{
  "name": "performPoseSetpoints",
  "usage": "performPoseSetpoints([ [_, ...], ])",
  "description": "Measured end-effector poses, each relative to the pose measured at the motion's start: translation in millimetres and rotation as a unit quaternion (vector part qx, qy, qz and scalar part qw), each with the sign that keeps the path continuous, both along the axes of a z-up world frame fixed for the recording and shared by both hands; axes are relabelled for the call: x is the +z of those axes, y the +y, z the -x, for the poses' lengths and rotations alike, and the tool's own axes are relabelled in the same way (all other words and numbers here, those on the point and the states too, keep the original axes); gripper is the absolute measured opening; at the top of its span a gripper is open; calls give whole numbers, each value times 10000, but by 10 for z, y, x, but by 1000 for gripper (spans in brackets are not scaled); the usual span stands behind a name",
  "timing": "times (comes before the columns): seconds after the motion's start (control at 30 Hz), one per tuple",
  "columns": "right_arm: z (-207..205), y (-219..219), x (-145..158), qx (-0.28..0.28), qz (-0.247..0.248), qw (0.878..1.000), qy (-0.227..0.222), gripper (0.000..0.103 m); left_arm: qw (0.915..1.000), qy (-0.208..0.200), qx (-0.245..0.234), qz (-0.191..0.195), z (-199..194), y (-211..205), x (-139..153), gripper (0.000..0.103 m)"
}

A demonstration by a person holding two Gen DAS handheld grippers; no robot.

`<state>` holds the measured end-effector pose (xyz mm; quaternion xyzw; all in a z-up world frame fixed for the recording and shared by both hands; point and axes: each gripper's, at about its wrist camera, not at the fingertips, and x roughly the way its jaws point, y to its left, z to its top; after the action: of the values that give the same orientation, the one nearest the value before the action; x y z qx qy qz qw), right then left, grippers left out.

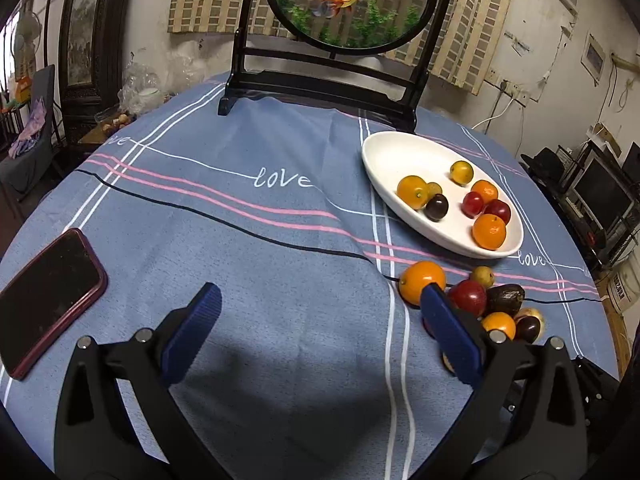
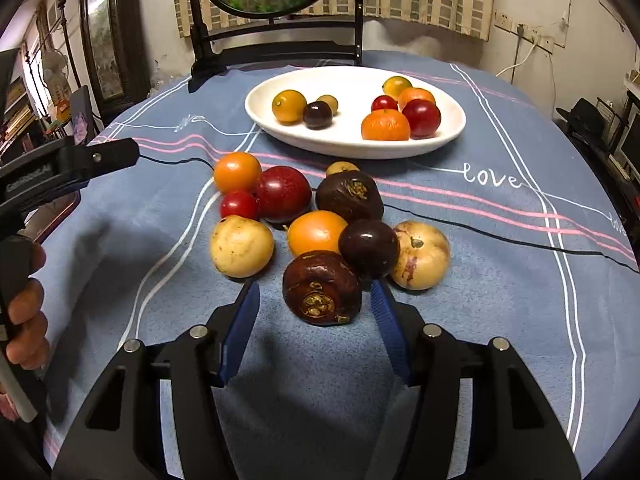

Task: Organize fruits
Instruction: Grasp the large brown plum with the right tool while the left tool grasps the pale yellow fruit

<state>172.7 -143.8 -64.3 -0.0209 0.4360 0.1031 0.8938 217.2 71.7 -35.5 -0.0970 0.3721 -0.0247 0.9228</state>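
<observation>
The right tongs (image 2: 314,312) hang spread, blue pads either side of a wrinkled dark-brown round fruit (image 2: 322,288) at the near edge of the loose pile on the blue striped cloth of the table (image 2: 500,280); the pads do not appear to press it yet, though the right pad's tip is hard to read against the fruit behind. To do this well, I would lower until both pads sit at the fruit's widest part, keep the right pad from nudging the glossy dark-purple round fruit (image 2: 369,249) touching it, then close gently and lift straight up so the neighbours stay put. Beside the pile, the left tongs (image 1: 320,300) stand spread wide and empty over bare cloth, their right pad just in front of a round orange fruit (image 1: 422,280); a dark phone in a red case (image 1: 48,292) lies to their left. Farther on, the white oval ceramic dish (image 2: 280,128) already holds several small fruits, with free room in its middle for a gentle set-down.
</observation>
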Motion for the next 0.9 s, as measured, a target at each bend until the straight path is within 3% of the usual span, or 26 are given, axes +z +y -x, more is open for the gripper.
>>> performPoseSetpoints([
  [0.23,-73,-4,-47,-188,94,9998,52,58,10000,42,25,83,-1,29,-7,101],
  [0.4,-112,-54,-93,-281,-7,9994,186,51,9999,62,45,65,-8,26,-19,101],
  [0.47,-108,-52,-88,-255,-47,9995,179,42,10000,77,49,35,-13,21,-29,101],
  [0.53,-93,-53,-74,-242,-62,9995,168,40,9999,95,49,-5,-18,11,-40,101],
  [0.77,95,-398,103,-296,-897,9952,-266,40,9997,137,-124,-134,-27,-92,-79,101],
  [0.9,164,-613,164,-576,-1352,9879,-496,40,9957,139,-911,-121,48,-322,-89,101],
])
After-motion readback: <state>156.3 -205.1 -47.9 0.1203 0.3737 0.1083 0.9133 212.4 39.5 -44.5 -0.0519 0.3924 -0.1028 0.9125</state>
